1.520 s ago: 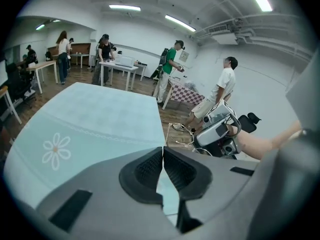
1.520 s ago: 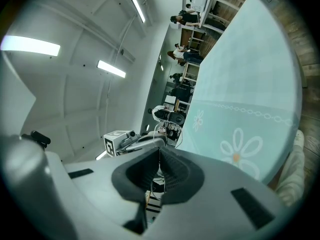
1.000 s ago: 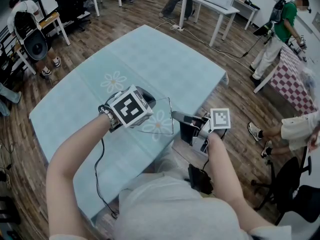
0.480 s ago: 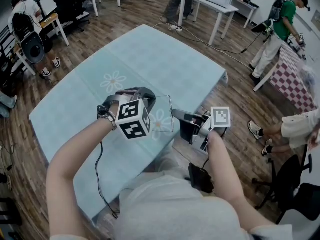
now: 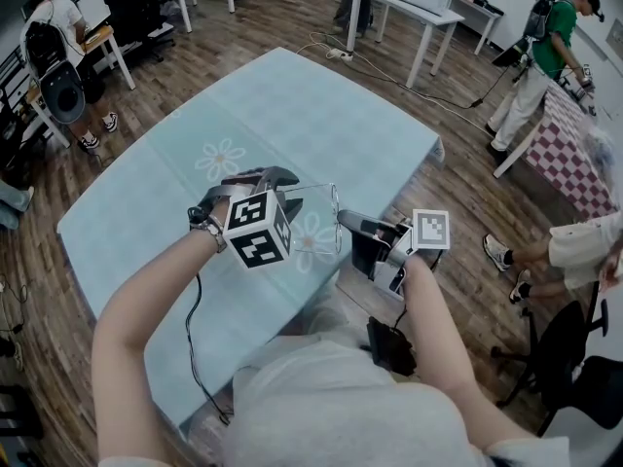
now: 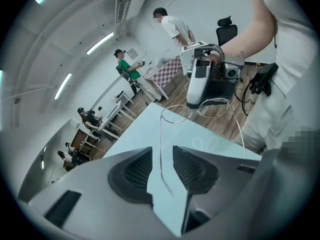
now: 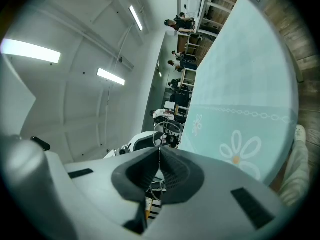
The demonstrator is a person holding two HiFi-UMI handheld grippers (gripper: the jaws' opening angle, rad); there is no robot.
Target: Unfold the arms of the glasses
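Thin wire-framed glasses (image 5: 317, 214) hang in the air above the near edge of the pale blue table (image 5: 321, 115). My right gripper (image 5: 343, 222) is shut on the frame by the lenses (image 6: 200, 106), its pads closed on the thin wire (image 7: 160, 156). My left gripper (image 5: 284, 179) has just been opening. One long, unfolded arm of the glasses (image 6: 161, 149) runs through the gap between its jaws, and neither pad presses on it. In the left gripper view the right gripper (image 6: 197, 86) holds the frame at the far end.
The tablecloth carries a flower print (image 5: 222, 159). Other tables (image 5: 414, 3), a checked table (image 5: 569, 159) and several people (image 5: 550, 42) stand around the room on the wooden floor. My own body is close behind the table's near edge.
My left gripper has rolled, so its marker cube now faces down and to the right. The glasses and the right gripper have stayed almost where they were.
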